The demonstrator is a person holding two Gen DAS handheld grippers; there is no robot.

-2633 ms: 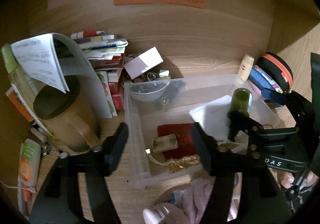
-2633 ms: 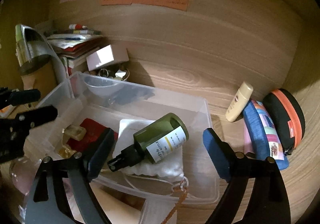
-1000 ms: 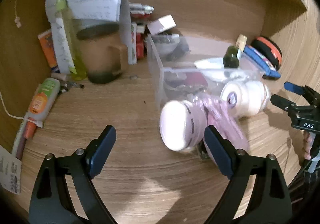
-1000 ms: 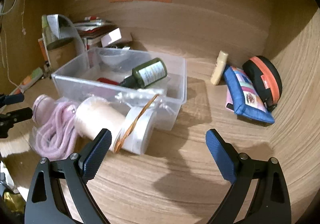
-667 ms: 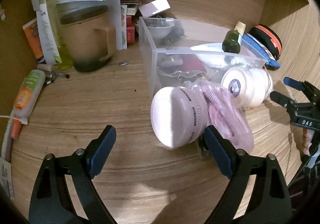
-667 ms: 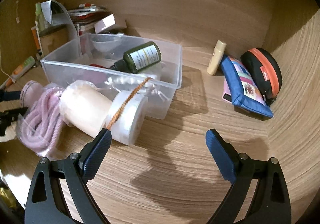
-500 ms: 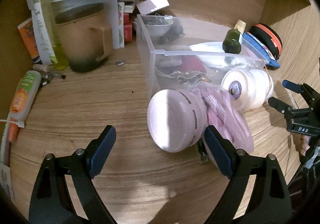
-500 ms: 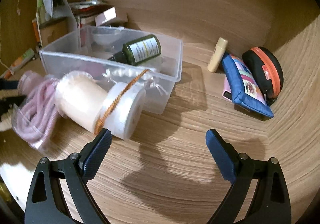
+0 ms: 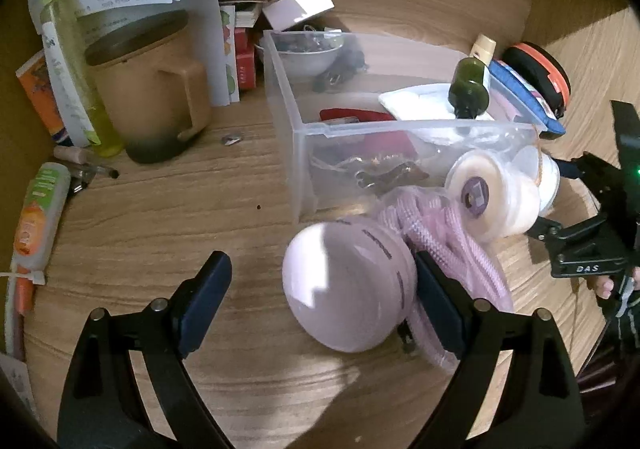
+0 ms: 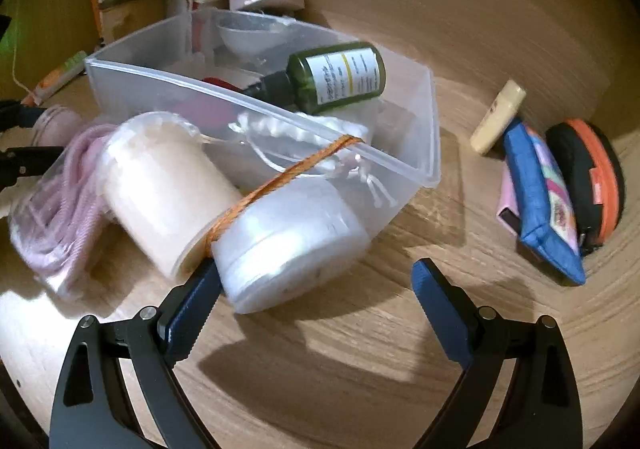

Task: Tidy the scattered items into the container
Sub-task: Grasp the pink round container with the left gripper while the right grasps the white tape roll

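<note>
Two grippers, both spread wide, nothing clamped. Left gripper (image 9: 322, 291): pink jar (image 9: 346, 287) between fingers, against right pad. Right gripper (image 10: 314, 297): white jar (image 10: 290, 245) between fingers, beside left pad. Bin (image 10: 430, 137) just beyond both. Risk: round jars may roll or squirt out when squeezed; orange cord (image 10: 280, 179) over bin rim may snag lift. Clear desk (image 10: 360, 369) near right gripper; pouch (image 10: 540, 209) well right.

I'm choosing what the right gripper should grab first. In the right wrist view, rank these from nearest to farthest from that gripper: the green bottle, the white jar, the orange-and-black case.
1. White jar: on the desk against the bin's front, right by the right gripper's left finger.
2. Green bottle: lying in the clear bin, beyond the jar.
3. Orange-and-black case: far right, behind the blue pouch.
</note>
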